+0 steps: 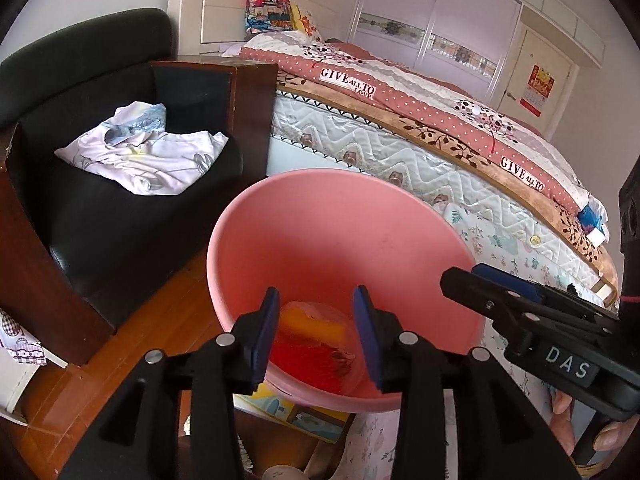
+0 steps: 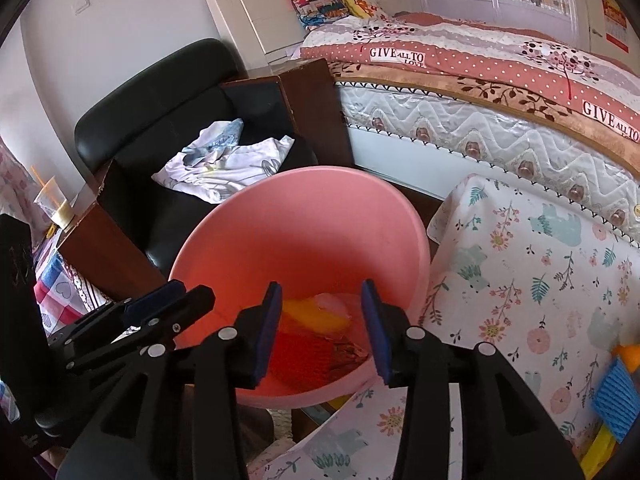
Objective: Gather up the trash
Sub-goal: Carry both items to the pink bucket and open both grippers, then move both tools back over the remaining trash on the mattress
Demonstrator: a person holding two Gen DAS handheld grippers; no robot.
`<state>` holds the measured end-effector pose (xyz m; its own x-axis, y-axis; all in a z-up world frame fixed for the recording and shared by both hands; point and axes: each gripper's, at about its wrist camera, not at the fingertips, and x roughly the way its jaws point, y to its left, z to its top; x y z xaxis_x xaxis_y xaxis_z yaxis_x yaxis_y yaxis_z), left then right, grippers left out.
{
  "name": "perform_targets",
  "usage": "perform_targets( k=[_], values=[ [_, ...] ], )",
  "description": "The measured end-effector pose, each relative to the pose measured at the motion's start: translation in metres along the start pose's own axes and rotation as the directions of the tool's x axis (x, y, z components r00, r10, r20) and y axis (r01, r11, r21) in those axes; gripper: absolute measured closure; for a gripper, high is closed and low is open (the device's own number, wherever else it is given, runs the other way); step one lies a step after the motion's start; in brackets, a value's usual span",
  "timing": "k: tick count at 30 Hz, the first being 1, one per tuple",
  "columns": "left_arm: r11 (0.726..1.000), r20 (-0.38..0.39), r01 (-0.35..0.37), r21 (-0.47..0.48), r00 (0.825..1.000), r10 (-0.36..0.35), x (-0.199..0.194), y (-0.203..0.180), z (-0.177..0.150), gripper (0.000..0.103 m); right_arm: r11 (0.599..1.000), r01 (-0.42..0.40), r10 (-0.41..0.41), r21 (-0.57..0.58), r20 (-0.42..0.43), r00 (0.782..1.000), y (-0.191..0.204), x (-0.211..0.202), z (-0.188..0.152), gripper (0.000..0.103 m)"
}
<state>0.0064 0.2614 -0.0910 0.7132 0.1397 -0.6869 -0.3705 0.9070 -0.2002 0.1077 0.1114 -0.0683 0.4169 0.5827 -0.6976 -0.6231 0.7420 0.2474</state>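
Note:
A pink plastic bin (image 1: 320, 232) stands in front of both grippers, also in the right wrist view (image 2: 304, 224). At its bottom lie trash pieces: an orange-yellow piece (image 1: 316, 322) and a red mesh piece (image 1: 312, 360), seen again in the right wrist view as the orange-yellow piece (image 2: 316, 316) and the red mesh piece (image 2: 304, 356). My left gripper (image 1: 318, 334) is open and empty over the bin's near rim. My right gripper (image 2: 324, 330) is open and empty over the same rim; it shows in the left wrist view (image 1: 480, 280) at the bin's right edge.
A black armchair (image 1: 100, 184) with white clothes (image 1: 148, 152) stands left of the bin. A bed (image 1: 420, 120) with a pink quilt lies behind. A floral cloth (image 2: 520, 280) covers a surface on the right, with a blue and yellow item (image 2: 616, 396). A cup (image 2: 54, 204) stands far left.

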Motion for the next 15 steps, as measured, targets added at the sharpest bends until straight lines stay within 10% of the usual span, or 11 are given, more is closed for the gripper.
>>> perform_targets(
  k=[15],
  values=[
    [0.997,0.033,0.051,0.052,0.998,-0.053,-0.023,-0.049,-0.003,0.065,0.996,0.083,-0.086,0.044,0.066,0.994,-0.031,-0.048,-0.018,0.061]
  ],
)
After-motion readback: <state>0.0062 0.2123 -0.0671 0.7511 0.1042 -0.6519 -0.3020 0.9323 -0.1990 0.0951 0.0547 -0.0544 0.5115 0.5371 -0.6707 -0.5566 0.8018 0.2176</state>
